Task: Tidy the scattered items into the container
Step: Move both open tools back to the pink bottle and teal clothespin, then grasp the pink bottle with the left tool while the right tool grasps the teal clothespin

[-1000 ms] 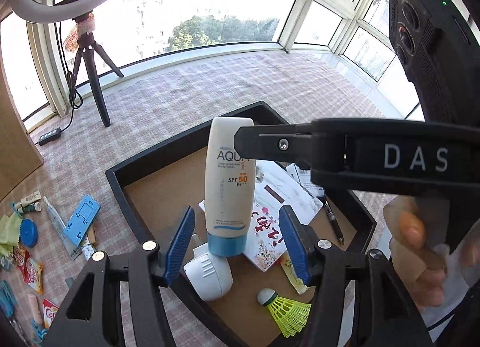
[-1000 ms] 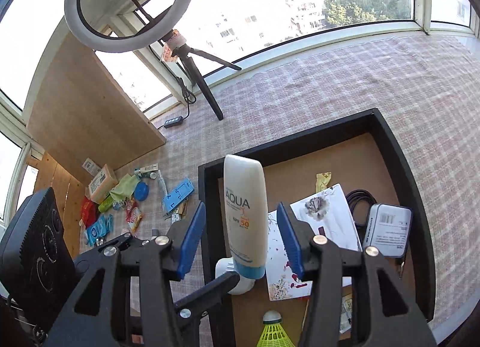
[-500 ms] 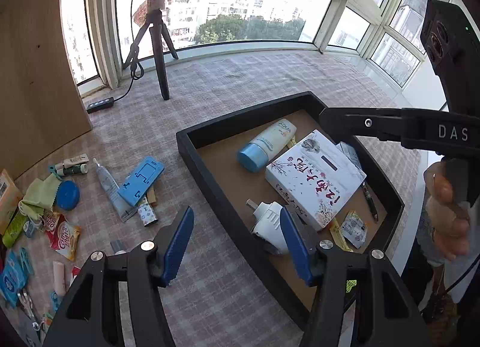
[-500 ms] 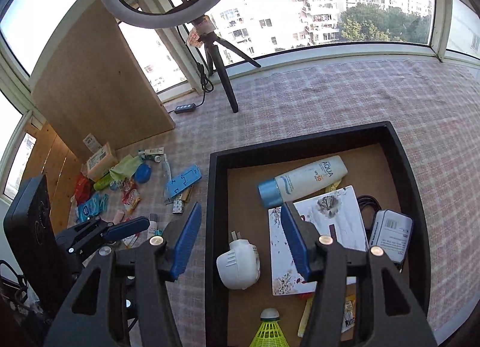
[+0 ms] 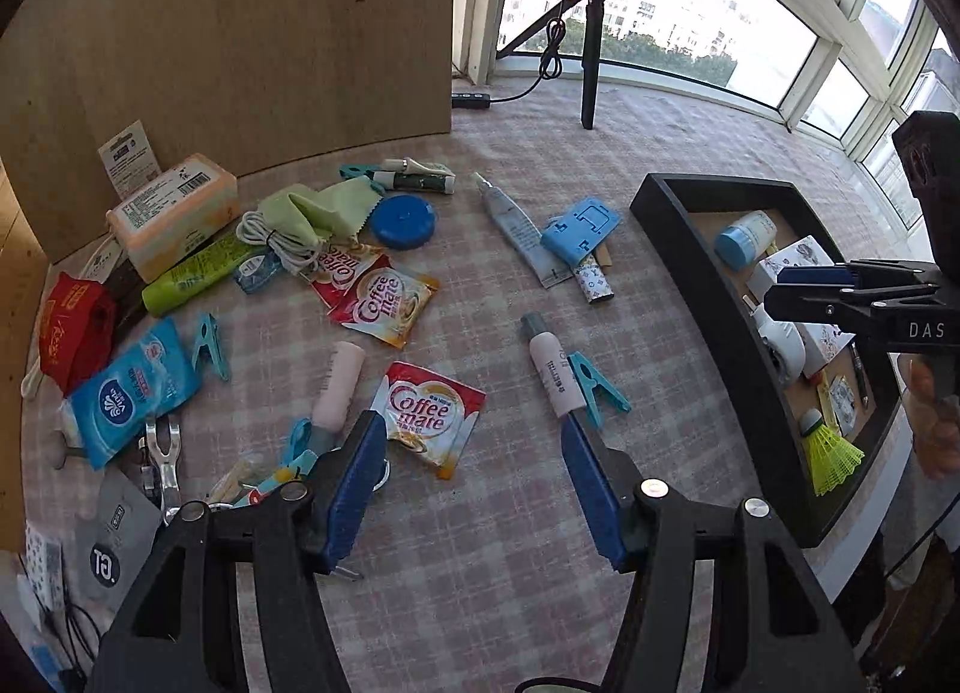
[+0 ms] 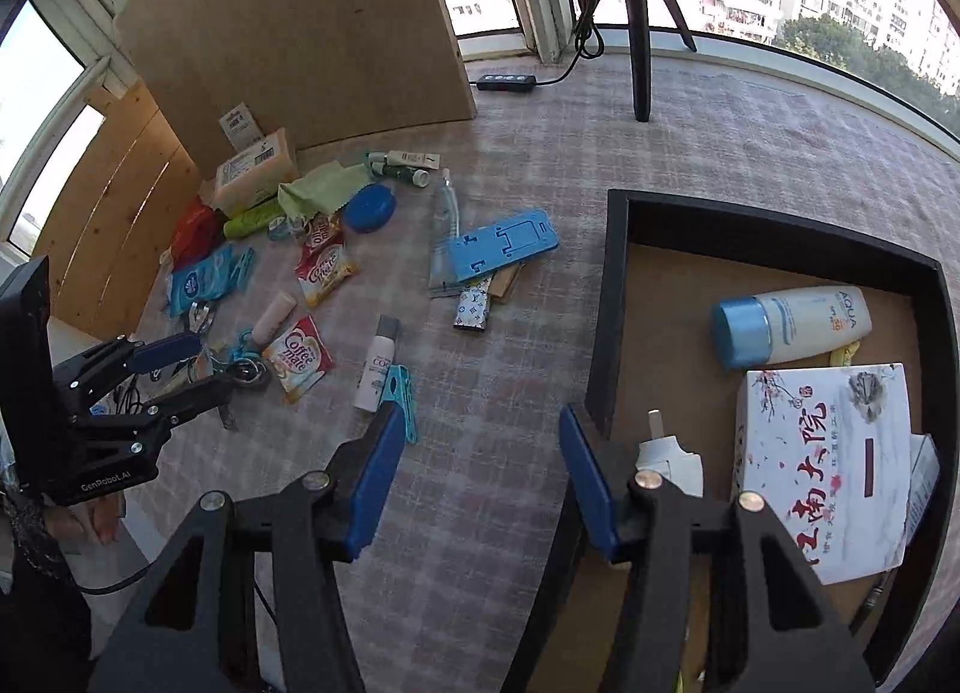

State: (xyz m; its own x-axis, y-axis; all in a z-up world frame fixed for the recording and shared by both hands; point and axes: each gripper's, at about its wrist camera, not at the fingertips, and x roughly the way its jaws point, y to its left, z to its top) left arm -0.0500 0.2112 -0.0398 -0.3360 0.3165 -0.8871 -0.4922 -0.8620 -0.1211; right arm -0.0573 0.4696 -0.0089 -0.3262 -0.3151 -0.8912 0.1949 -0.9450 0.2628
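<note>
The black tray [image 5: 708, 297] [image 6: 606, 303] holds a sunscreen bottle [image 6: 798, 324] lying flat, a patterned white box [image 6: 828, 453], a white plug [image 6: 666, 459] and a yellow shuttlecock [image 5: 831, 450]. Scattered items lie on the checked cloth to its left. My left gripper [image 5: 471, 453] is open over a Coffee mate sachet [image 5: 429, 417], with a small white tube [image 5: 552, 375] and a teal clip [image 5: 594, 387] just right of it. My right gripper [image 6: 480, 441] hovers beside the tray's left wall; its jaws are closing slightly with nothing between them.
Further left lie a blue phone stand [image 5: 579, 228], a blue lid [image 5: 402, 219], a green cloth [image 5: 318, 207], a tissue pack [image 5: 129, 393], more sachets and clips. A wooden board [image 5: 240, 33] stands behind them. A tripod [image 5: 591, 63] and power strip stand by the window.
The sunscreen bottle stood upright over the tray a second ago and now lies flat in it. Both grippers swung left and down, away from the tray towards the scattered items.
</note>
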